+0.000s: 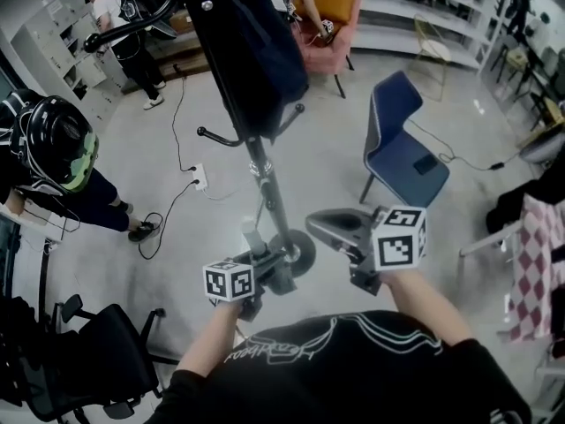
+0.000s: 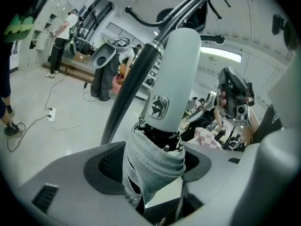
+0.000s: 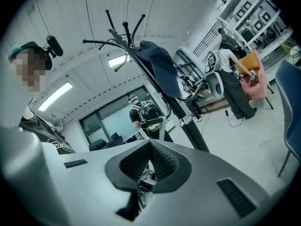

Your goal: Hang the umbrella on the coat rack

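Observation:
A folded umbrella (image 1: 252, 237) with a pale grey handle (image 2: 174, 74) and pleated grey fabric sits between the jaws of my left gripper (image 1: 263, 256), handle pointing away toward the foot of the coat rack. In the left gripper view the fabric fills the gap and touches both pads of the left gripper (image 2: 153, 173). The black coat rack pole (image 1: 265, 179) rises just beyond, with a dark jacket (image 1: 260, 51) on its upper hooks and a bare lower hook (image 1: 216, 137). My right gripper (image 1: 322, 223) hovers to the right of the pole, shut, nothing in it (image 3: 149, 147).
A blue chair (image 1: 402, 153) stands right of the rack, and a pink and orange armchair (image 1: 322, 25) is behind it. A power strip with cables (image 1: 199, 177) lies on the floor to the left. A helmeted person (image 1: 53, 144) and a black office chair (image 1: 97, 352) are at the left.

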`<state>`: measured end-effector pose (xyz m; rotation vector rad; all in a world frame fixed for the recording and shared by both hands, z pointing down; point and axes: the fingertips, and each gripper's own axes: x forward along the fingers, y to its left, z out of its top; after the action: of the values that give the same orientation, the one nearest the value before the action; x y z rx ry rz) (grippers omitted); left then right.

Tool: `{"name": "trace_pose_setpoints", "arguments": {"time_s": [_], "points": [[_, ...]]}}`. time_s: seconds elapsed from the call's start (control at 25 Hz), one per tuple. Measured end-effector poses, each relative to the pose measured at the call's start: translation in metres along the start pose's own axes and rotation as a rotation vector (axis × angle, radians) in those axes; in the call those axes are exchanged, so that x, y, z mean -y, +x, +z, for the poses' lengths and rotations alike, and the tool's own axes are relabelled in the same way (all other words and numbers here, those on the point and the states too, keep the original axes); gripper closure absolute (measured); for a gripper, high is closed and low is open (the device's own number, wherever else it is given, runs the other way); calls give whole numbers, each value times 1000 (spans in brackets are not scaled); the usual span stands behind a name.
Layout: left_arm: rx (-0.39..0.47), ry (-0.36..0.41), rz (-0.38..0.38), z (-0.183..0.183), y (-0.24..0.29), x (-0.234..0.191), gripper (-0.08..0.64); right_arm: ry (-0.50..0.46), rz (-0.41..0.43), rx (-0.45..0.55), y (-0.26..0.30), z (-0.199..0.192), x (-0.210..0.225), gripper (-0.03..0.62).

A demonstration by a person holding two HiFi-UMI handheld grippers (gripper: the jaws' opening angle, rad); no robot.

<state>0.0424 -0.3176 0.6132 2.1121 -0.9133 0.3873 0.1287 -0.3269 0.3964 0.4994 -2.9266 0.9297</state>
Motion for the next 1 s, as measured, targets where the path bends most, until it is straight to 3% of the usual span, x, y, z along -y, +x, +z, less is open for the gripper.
{"name": "trace_pose_setpoints", "arguments": {"time_s": [0.24,0.52,0.88,1.0], "points": [[-13,73,40,5,0,-17,264,28,-30,-2,3,-11,-4,581],[3,87,50,0,-28,-27,264,49,-56,17,7,-23,-15,581],[161,106,-61,27,-96,22,267,68,-96,47,11,-43,-43,581],[224,139,-34,41,-129,34,329,62,-102,58,14,-49,-59,581]]}}
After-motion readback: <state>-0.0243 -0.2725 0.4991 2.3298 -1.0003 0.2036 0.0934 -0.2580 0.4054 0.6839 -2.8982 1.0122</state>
